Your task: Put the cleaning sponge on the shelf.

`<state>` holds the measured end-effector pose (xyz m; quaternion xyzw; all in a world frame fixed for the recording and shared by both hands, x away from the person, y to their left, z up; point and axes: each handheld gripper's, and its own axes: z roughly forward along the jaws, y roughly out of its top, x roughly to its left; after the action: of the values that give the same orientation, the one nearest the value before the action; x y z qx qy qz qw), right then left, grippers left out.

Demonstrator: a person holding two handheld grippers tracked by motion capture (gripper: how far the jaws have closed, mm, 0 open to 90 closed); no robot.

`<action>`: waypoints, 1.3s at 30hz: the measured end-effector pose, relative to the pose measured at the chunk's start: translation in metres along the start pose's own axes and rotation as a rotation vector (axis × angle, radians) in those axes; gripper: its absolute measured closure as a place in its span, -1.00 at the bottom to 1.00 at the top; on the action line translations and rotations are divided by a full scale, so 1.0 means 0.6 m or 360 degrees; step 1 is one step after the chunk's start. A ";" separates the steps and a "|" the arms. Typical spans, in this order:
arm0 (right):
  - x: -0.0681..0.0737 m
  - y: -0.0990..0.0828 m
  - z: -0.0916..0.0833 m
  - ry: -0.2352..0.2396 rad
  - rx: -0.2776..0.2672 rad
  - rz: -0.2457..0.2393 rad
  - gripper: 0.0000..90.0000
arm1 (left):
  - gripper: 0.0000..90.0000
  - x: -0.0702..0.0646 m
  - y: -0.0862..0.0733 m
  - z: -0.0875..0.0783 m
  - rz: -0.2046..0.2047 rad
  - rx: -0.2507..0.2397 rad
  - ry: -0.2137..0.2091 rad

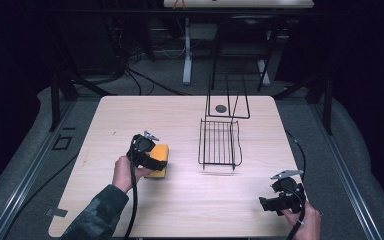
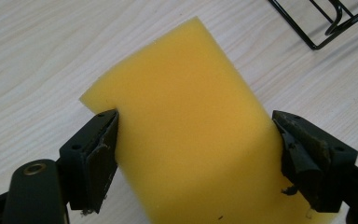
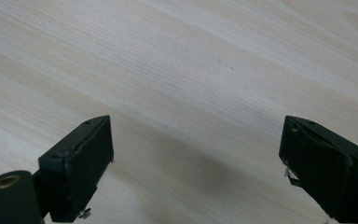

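A yellow sponge [image 2: 186,121] lies on the wooden table [image 1: 130,115], left of centre. My left gripper [image 2: 196,154] is shut on it, with one jaw pressed against each long side. The sponge's edge bends inward where the left jaw meets it. In the high view this gripper [image 1: 152,162] covers most of the sponge [image 1: 161,152], and a hand holds it from the lower left. My right gripper [image 1: 265,204] is near the table's front right corner. In its own view it [image 3: 196,163] stands open over bare wood, nothing between the jaws.
A black wire rack [image 1: 220,142] lies right of centre, and its corner [image 2: 326,28] shows in the left gripper view. Behind it stands a tall wire frame [image 1: 228,100] with a small dark disc [image 1: 221,108] at its base. Table legs and cables lie beyond the far edge.
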<state>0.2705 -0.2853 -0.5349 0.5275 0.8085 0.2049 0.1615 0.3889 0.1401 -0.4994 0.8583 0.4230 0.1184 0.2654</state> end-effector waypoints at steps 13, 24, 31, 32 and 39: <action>0.004 0.000 0.005 0.0002 0.0014 -0.0033 -0.79 | -0.58 -0.008 0.012 -0.012 0.0049 -0.0036 -0.0002; 0.006 0.002 0.001 -0.0006 -0.0011 -0.0047 -0.79 | -0.58 -0.030 0.022 -0.015 0.0134 -0.0047 -0.0005; 0.008 0.002 0.000 -0.0017 -0.0010 -0.0059 -0.79 | -0.58 -0.042 0.037 -0.018 0.0197 -0.0084 -0.0031; 0.009 0.002 0.001 -0.0019 -0.0025 -0.0054 -0.79 | -0.58 -0.042 0.039 -0.019 0.0195 -0.0090 -0.0040; 0.011 0.002 0.000 -0.0020 -0.0009 -0.0077 -0.79 | -0.57 -0.048 0.050 -0.020 0.0221 -0.0106 -0.0069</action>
<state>0.2689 -0.2788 -0.5345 0.5085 0.8195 0.1998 0.1730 0.3860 0.1065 -0.4723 0.8786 0.3525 0.1318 0.2940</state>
